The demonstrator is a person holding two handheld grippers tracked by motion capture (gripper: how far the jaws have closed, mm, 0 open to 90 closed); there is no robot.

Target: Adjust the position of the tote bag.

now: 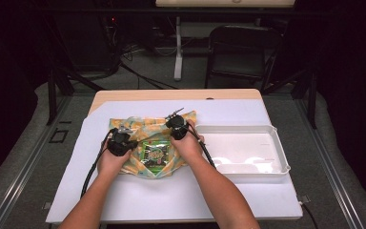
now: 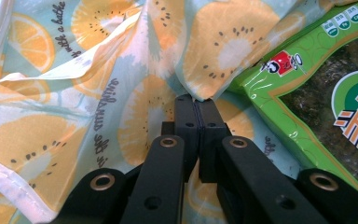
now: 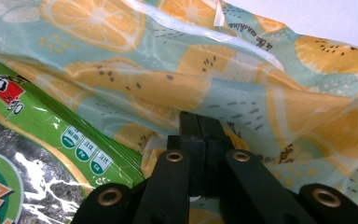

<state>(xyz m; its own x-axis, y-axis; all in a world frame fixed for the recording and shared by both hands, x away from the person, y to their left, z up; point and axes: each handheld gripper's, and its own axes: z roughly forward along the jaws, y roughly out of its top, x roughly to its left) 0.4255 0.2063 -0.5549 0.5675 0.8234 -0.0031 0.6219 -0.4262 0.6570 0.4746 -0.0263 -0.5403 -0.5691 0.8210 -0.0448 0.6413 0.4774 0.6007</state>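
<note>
- with both grippers down on the fruit-print cloth (image 1: 138,131), you've got your left gripper (image 1: 120,141) clamped on a fold of fabric, jaws closed tight on it in the left gripper view, right beside the green snack packet (image 2: 317,102).
- your right gripper (image 1: 177,128) looks the same: jaws pressed together with a ridge of cloth (image 3: 223,79) pinched between them, the packet (image 3: 32,140) just off to the side.
- the cloth lies crumpled on the white sheet (image 1: 171,195) covering the table (image 1: 124,95), left of the white tray (image 1: 276,136), with the packet (image 1: 155,153) sitting on top of it between your hands.
- that fabric looks thin, soft and floppy, so i'd expect it to sag and bunch wherever you lift; hems and fold edges should give the surest bite.
- the packet seems light and glossy, likely slippery and crinkly, with brittle contents inside, so it could slide off if the cloth tilts.
- the sheet is smooth and flat, so little should snag.
- beyond the table it's dim: grey floor, a black folding chair (image 1: 240,52), cables and a white stand leg (image 1: 177,47).
</note>
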